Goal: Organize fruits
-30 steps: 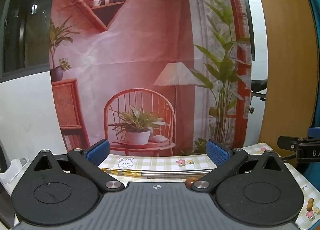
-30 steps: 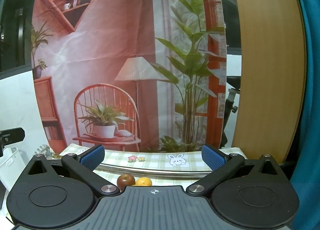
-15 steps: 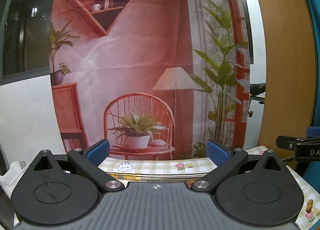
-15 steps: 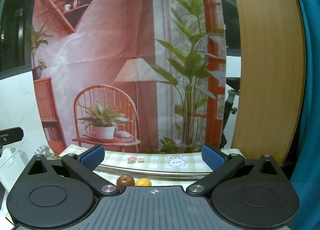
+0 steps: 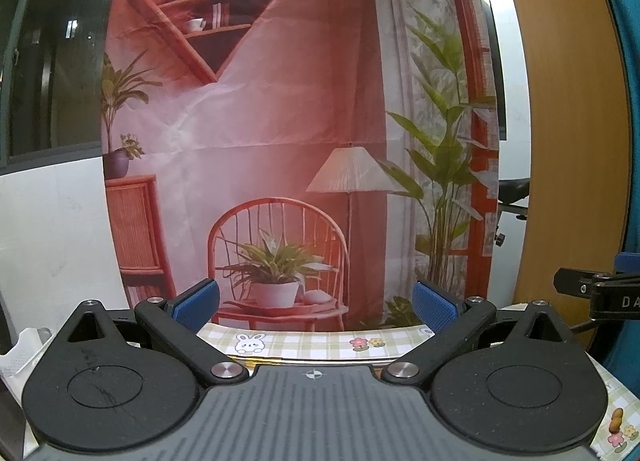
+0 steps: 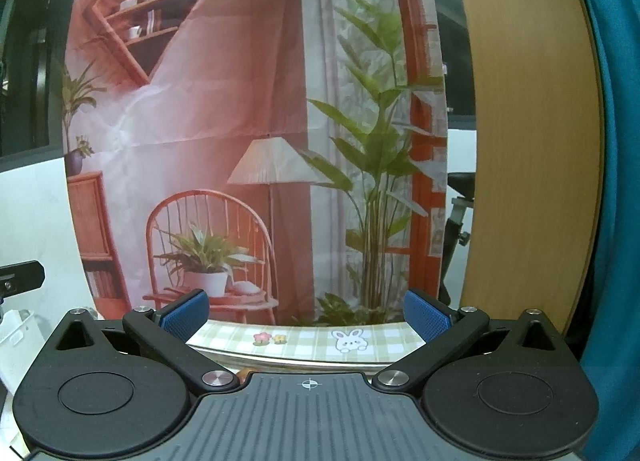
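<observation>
Evidently neither tool is working yet: the left gripper and the right gripper both have their blue pads spread wide with nothing between them, and that suits a start, since a wide gap is what a round fruit will need. Both point almost level, out over the far edge of the checked tablecloth toward the printed backdrop hung behind the table, so each camera looks across the work surface, not down onto it. That pose explains why the fruits are so hard to find. In the right wrist view only a small orange-brown sliver shows just under the metal rim and against the gripper's body; it is probably a fruit, though too little shows to be sure. In the left wrist view no fruit is visible at all. At that view's right edge a black part of the other tool shows, so the two are side by side. Sorting seems not yet begun; both wrists would need to tip down first.
</observation>
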Demonstrator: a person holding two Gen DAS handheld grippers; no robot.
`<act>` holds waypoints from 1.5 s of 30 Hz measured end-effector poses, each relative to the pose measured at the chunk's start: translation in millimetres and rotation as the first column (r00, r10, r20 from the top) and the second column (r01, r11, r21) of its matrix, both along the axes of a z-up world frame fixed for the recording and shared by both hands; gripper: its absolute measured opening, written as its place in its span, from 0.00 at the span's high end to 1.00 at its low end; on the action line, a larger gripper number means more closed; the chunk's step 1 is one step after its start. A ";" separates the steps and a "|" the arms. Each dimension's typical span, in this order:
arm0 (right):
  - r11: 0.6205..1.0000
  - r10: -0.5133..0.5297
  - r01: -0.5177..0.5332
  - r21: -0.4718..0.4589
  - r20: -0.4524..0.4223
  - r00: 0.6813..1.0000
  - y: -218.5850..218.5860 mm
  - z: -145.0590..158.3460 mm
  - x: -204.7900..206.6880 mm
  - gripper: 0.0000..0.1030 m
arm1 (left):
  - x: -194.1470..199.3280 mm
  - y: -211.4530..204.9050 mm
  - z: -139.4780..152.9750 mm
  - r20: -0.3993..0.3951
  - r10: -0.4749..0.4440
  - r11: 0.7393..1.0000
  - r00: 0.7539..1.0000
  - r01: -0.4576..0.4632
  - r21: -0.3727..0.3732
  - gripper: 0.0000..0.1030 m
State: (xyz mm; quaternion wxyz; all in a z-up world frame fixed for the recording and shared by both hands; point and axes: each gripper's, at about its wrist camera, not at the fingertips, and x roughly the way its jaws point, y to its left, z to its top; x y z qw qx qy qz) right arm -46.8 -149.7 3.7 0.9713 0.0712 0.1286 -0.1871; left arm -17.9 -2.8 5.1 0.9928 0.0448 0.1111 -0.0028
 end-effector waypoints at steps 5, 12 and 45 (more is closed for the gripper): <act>1.000 0.001 -0.001 -0.001 0.004 1.000 -1.3 2.1 -2.0 0.00 | -0.9 -0.8 0.7 -0.007 0.006 1.000 1.000 -0.006 0.005 0.00; 1.000 0.001 -0.001 -0.004 0.010 1.000 -0.3 3.7 -4.5 0.00 | -1.3 -1.0 2.1 -0.005 0.003 1.000 1.000 -0.003 0.002 0.00; 1.000 0.001 -0.001 -0.003 0.010 1.000 0.7 4.4 -5.1 0.00 | -4.8 -2.5 2.8 0.000 -0.004 1.000 1.000 0.004 -0.007 0.00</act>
